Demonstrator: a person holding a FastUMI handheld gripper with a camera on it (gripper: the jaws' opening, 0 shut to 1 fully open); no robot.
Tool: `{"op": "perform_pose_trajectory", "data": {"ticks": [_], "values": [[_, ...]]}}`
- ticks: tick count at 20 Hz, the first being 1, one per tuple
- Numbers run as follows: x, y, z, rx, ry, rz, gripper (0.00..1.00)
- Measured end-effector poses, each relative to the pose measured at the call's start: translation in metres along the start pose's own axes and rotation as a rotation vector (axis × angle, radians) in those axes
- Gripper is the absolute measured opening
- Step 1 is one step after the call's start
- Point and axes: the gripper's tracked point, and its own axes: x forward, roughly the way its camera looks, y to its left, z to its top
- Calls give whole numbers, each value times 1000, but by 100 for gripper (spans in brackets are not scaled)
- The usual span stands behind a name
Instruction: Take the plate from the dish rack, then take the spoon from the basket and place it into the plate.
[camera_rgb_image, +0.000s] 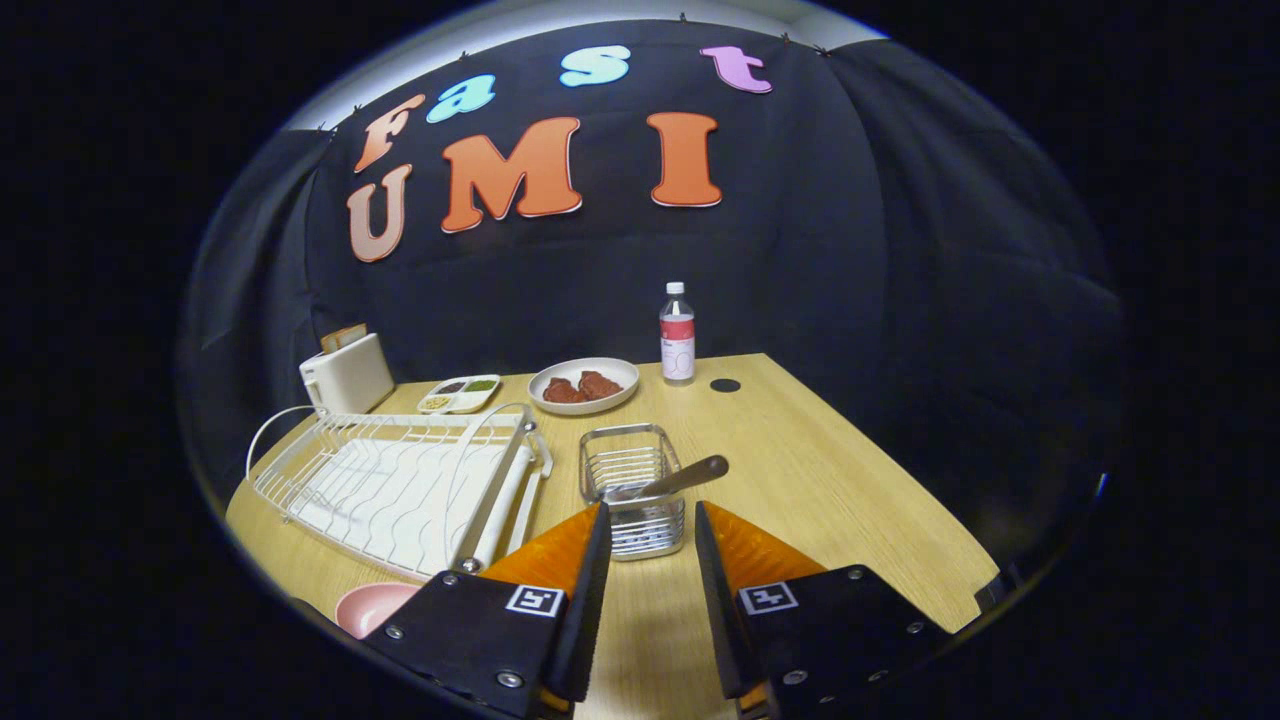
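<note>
A pink plate (370, 607) lies on the wooden table (800, 480), beside the near corner of the white wire dish rack (400, 485) and left of my left finger. A small metal wire basket (632, 487) stands just ahead of my fingertips. The spoon (680, 479) leans in it, its brown handle sticking out up and to the right. My gripper (650, 512) is open, its fingers on either side of the basket's near face, with nothing held.
Behind the rack stand a white toaster (346, 375) and a small divided tray of food (460, 394). A white plate with reddish food (584, 385) and a water bottle (677, 335) sit near the table's far edge. A dark round disc (725, 385) lies by the bottle.
</note>
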Motion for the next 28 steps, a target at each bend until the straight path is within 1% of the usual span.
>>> {"op": "perform_pose_trajectory", "data": {"ticks": [2, 3, 5, 7, 9, 10, 12, 14, 16, 18, 22, 28], "values": [[14, -10, 2, 13, -1, -45, 44], [20, -11, 3, 24, -1, -48, 42], [30, -3, 11, 44, -12, -1, 39], [34, -3, 16, 41, -21, 9, 31], [32, 10, 21, 62, -32, 59, 27], [33, 16, 24, 61, -35, 74, 22], [31, 28, 28, 44, -42, 103, 17], [34, 37, 35, 33, -57, 114, 13], [38, 43, 39, 34, -52, 103, 9], [40, 45, 47, 28, -57, 97, 8], [37, 49, 71, 1, -88, 85, 8], [-2, 50, 112, -68, -175, 67, 8]]}}
